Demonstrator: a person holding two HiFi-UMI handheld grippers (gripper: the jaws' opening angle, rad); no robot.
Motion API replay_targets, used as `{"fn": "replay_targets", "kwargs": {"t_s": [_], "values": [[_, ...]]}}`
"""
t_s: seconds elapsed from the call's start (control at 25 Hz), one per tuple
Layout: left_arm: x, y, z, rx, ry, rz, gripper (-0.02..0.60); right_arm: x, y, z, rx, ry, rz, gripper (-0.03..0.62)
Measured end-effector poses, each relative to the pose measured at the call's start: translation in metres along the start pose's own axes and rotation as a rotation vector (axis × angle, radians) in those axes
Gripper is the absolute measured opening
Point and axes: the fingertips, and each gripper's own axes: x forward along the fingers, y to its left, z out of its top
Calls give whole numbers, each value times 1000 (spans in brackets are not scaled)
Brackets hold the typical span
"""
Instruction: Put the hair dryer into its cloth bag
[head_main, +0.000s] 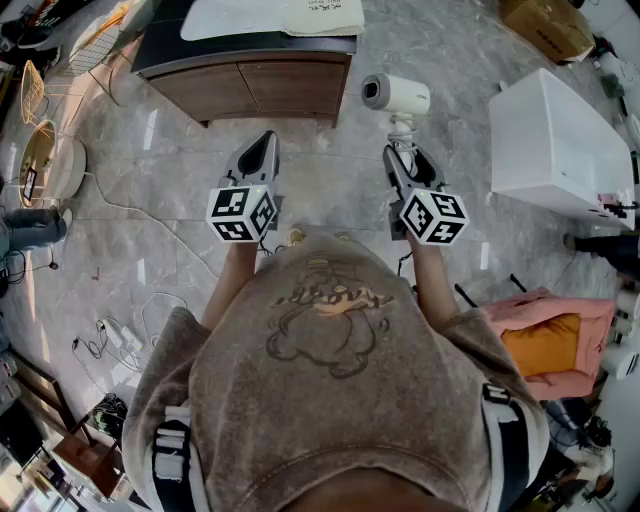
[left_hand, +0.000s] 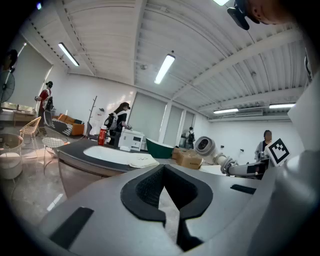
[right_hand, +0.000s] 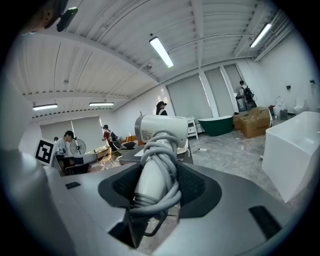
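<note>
The room is bright and evenly lit by long ceiling tube lights (left_hand: 165, 68), which burn out to pure white in both gripper views. The polished stone floor (head_main: 150, 130) throws back pale streaks of their glare. Shadows are soft, the hair dryer (right_hand: 160, 129) is sharp and evenly lit, and all three pictures bow strongly at the edges, the gripper views darkening to black corners.

White hair dryer (head_main: 396, 95) upright, grey cord (right_hand: 161, 145) wrapped round handle, clamped in jaws.
</note>
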Motion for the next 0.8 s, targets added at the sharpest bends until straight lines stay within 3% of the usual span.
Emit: {"fn": "replay_targets", "kwargs": {"t_s": [0.36,0.8], "values": [[-7,16,4,7,-1,-29,18,1,23,-9,45,-4,-6,222],[-1,37,3,56,7,-131,18,11,44,-33,67,-22,-66,222]]}}
